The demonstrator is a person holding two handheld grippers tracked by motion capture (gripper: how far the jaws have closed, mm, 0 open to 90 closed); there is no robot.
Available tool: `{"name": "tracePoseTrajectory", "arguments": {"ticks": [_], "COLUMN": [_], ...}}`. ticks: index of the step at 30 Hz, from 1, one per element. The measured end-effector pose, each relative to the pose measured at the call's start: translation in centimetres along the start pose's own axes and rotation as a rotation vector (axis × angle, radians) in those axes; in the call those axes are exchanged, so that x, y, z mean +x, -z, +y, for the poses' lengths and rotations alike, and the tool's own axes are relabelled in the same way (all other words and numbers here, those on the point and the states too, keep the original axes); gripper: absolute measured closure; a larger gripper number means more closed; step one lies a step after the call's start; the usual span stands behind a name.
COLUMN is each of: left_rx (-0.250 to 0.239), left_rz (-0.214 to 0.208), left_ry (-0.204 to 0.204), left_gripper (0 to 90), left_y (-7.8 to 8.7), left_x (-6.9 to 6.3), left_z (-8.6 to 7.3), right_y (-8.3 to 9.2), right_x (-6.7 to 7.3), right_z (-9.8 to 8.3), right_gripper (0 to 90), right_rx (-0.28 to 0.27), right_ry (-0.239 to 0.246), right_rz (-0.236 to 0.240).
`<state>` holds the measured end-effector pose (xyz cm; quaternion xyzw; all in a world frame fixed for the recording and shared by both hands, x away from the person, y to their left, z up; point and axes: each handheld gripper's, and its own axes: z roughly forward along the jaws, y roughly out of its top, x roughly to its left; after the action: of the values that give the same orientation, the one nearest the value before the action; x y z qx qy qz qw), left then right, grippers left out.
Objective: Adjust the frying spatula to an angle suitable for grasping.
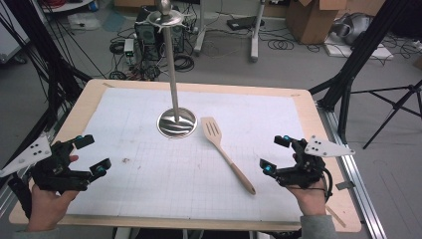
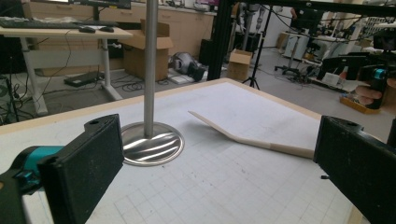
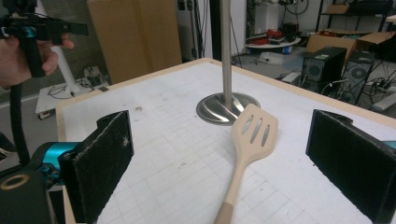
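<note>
The wooden spatula [image 1: 226,153] lies flat on the white gridded mat [image 1: 149,189] between the two tongs, much nearer the right gripper [image 1: 277,154] than the left gripper [image 1: 92,153]. In the high view its slotted blade points away from the person and its handle end comes closest to the right gripper, stopping near those jaws but not between them and not touching them. The right gripper stands wide, jaws spread with nothing between the pads, held just above the mat at the person's right hand [image 1: 312,198]. In the right gripper view the spatula [image 3: 247,154] runs up the middle of the gap between the two black jaws, handle toward the camera, blade farther off and beside the round base of the metal stand [image 3: 227,106]. The left gripper also stands wide and holds nothing, gripped by the left hand [image 1: 46,206] at the mat's near left corner, well apart from the spatula. In the left gripper view the spatula [image 2: 247,135] lies beyond the jaws and toward the right-hand one, seen edge-on, with the stand's base [image 2: 152,142] closer to the left-hand jaw. The stand [image 1: 175,119] sits beyond both tongs, its base just beside the spatula's blade.
</note>
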<state>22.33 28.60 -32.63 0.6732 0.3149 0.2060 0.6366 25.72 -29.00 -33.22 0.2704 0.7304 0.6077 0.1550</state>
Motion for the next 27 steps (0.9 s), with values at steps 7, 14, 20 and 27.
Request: {"name": "tracePoseTrajectory", "arguments": {"ticks": [7, 14, 20, 27], "left_rx": [0.002, 0.011, 0.024, 0.025], "left_rz": [0.01, 0.015, 0.015, 0.021], "left_ry": [0.001, 0.007, 0.006, 0.019], "left_gripper": [2.1, 2.1, 2.1, 2.1], "left_y": [0.3, 0.0, 0.0, 0.0], "left_x": [-0.1, 0.0, 0.1, 0.3], "left_z": [-0.2, -0.4, -0.6, -0.9], "right_y": [-1.7, -3.3, -4.4, -5.7], "right_x": [0.4, 0.0, -0.2, -0.3], "right_z": [-0.4, -1.1, -1.8, -2.6], "right_gripper": [15.0, 15.6, 16.7, 21.3], "right_rx": [0.011, 0.064, 0.088, 0.134], "right_ry": [0.017, 0.0, -0.019, -0.028], "right_rz": [0.011, 0.002, -0.017, -0.031]}}
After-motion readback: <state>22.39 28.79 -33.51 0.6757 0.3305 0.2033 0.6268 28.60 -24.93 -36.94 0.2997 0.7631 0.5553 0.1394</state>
